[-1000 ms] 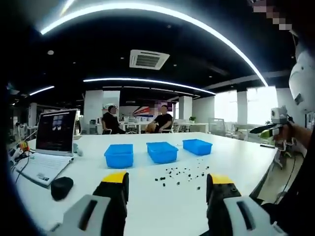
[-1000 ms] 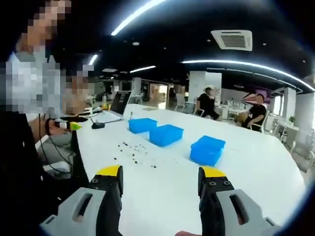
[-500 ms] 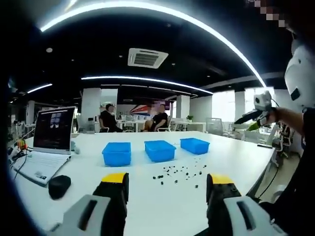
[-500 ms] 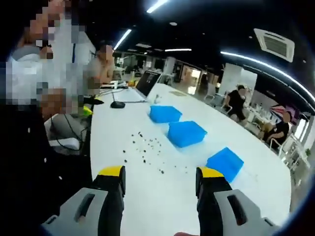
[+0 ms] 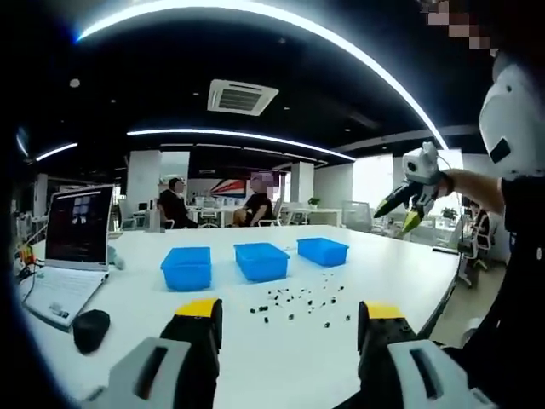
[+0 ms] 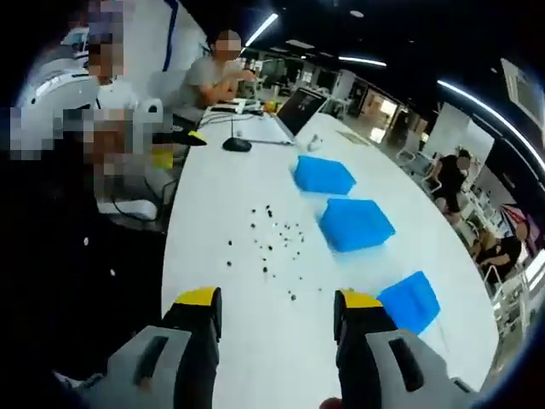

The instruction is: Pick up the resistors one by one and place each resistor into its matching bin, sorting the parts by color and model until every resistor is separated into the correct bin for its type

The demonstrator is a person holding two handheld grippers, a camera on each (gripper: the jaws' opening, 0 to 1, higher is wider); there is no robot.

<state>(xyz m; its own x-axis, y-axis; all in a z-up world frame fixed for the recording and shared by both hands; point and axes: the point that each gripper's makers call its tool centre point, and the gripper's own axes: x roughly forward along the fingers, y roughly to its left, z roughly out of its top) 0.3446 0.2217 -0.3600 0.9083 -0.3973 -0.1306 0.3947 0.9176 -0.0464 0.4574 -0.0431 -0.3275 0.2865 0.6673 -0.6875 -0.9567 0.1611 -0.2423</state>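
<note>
Compared with one second ago, the right gripper point(image 6: 271, 307) has been lifted higher and tipped downward, so its view now looks down on the white table point(image 6: 213, 247) from above instead of along it. In the left gripper view the same right gripper point(image 5: 407, 194) appears at about 2 o'clock, raised well above the table edge, higher than it was half a second ago. The left gripper point(image 5: 289, 317) has moved only a little; its view has drifted slightly, and the laptop point(image 5: 75, 228) and the mouse point(image 5: 90, 329) now sit nearer the 9 o'clock side. The things on the table have not moved. The resistors point(image 6: 272, 241) lie scattered as small dark specks on the bare table, near the three blue bins point(image 6: 354, 223) but apart from them, at the 10 o'clock side of the bins in the right gripper view; in the left gripper view the resistors point(image 5: 298, 300) are just in front of the bins point(image 5: 261, 260). Both pairs of jaws are spread wide with nothing between them. I judge that no resistor is sorted yet, though the inside of the bins is not clear enough to confirm. The raised right gripper seems to be lining up from above for a first pick, which will need a fine pinch on a very small part.
</note>
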